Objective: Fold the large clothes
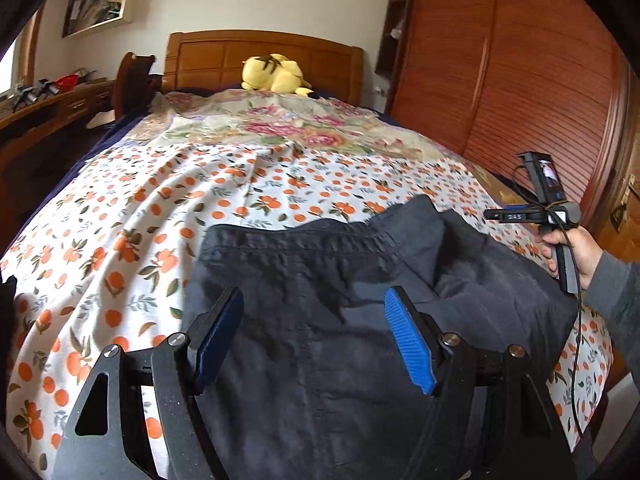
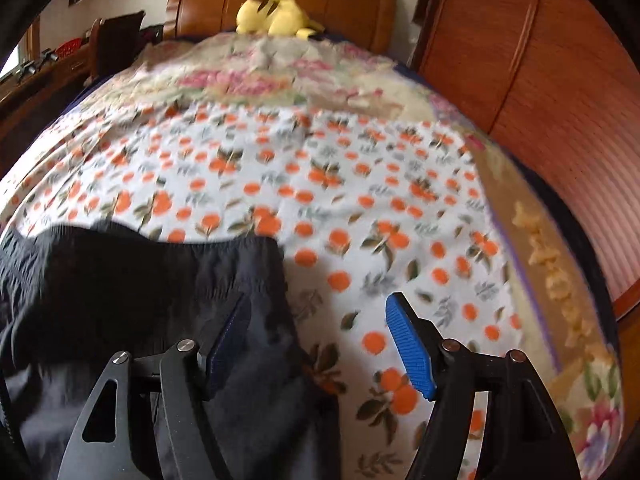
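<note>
Lying flat under both spread, empty tools, the dark trousers point(image 1: 320, 280) are released by left gripper point(image 1: 314, 336) and right gripper point(image 2: 320, 340); a fresh edge-grip is judged needed next.

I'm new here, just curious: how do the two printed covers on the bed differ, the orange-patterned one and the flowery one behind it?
The orange-print sheet is white with small oranges and lies nearer, under the dark garment. The floral blanket is cream with big pink blooms, more rumpled, and lies by the yellow plush toy. Both are spread on the bed.
</note>
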`<state>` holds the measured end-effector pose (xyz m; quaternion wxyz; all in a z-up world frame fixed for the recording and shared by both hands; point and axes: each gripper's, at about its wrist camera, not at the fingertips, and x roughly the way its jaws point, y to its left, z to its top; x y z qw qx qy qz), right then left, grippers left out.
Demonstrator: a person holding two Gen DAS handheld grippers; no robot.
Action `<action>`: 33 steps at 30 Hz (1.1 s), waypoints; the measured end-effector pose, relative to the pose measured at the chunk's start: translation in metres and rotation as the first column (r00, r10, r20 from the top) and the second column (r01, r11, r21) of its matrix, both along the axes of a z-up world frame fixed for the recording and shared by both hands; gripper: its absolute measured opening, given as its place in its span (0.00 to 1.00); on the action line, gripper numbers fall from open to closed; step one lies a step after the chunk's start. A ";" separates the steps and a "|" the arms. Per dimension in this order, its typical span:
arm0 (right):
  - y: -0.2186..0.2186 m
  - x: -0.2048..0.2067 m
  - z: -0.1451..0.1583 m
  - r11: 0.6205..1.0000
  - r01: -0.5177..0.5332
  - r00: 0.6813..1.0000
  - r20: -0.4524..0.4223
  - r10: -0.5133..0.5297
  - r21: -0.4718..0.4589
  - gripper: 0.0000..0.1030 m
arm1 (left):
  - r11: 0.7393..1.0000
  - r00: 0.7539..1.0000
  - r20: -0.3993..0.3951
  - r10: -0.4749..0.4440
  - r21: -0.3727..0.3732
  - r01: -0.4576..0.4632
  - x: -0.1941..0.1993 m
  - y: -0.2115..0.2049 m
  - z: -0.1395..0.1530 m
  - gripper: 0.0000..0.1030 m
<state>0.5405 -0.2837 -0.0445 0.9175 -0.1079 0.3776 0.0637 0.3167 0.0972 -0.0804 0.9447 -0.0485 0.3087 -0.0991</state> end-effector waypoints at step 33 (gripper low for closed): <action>0.094 -0.008 0.021 0.982 -0.188 0.978 0.083 0.189 -0.019 0.48 | 1.000 0.999 -0.031 -0.015 0.022 0.016 0.001 0.011 -0.005 0.72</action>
